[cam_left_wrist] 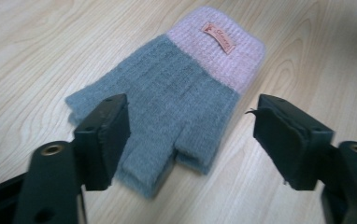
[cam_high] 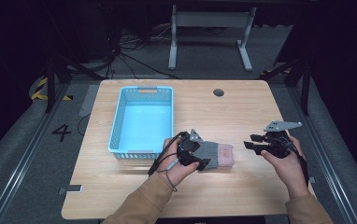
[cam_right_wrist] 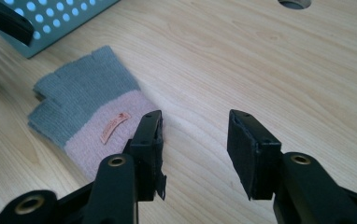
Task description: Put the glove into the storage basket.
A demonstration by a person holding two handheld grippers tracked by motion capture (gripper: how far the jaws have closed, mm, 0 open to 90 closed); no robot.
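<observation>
While glove (cam_left_wrist: 176, 98) lies flat, both jaws open, empty.

We read a "4" (cam_high: 61, 132) painted on the floor (cam_high: 27, 154) left of the worktop (cam_high: 242, 112). The glove (cam_left_wrist: 176, 93) carries a small orange tag (cam_left_wrist: 219, 38) on its pink cuff; its script lettering is too blurred to read.

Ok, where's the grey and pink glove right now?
In the high view the glove lies flat on the table, just right of the blue basket, between the left gripper and right gripper.
</observation>
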